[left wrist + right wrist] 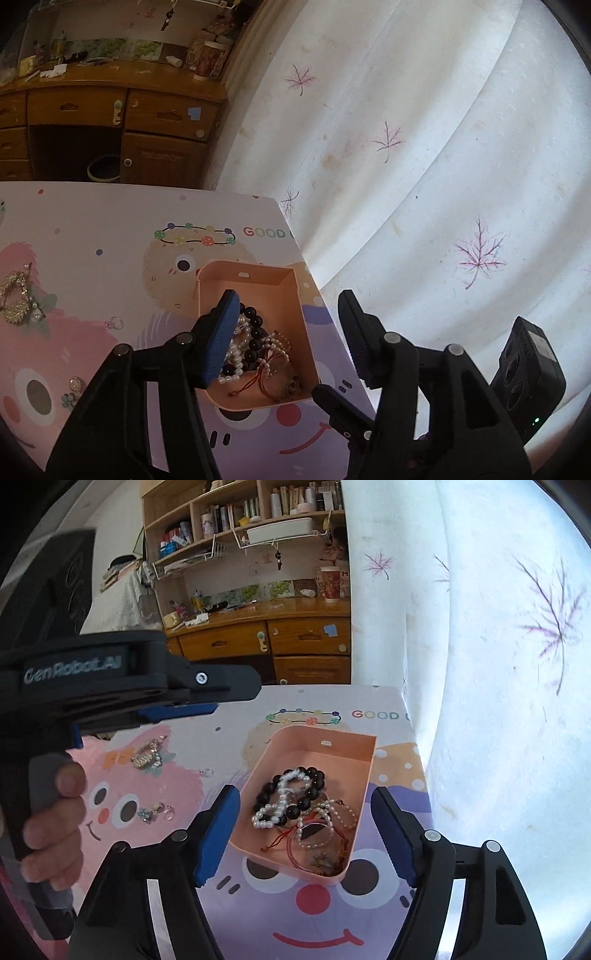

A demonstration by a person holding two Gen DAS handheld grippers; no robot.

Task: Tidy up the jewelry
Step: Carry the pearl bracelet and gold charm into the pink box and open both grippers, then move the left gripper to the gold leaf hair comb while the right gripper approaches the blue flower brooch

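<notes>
White curtain [498,701] printed with purple leaves hangs past the far edge of your cartoon-patterned table [258,904], and a wooden desk [295,635] under cluttered shelves stands beyond it. Your right claw [308,834] hangs over the table with its blue-padded fingers wide apart, gripping nothing; the pink box [332,746] sits straight ahead between the two fingers, touched by neither. Inside it lie a black bead bracelet [314,781], a white pearl bracelet [286,794] draped over it, and a tangle of thinner pearl and red string pieces [321,838] nearer to you. Your left claw [291,336] also stands apart and empty, its left finger hovering above the near left part of the same box [258,273] and its right finger out past the table's right edge. Your hand [55,812] holds that left claw's grip, seen to the left of the right claw. Left of both claws, loose on the table, rest a gold brooch [16,297], a small ring [115,322] and a cluster of little ornaments [155,810], all well apart from the box.
</notes>
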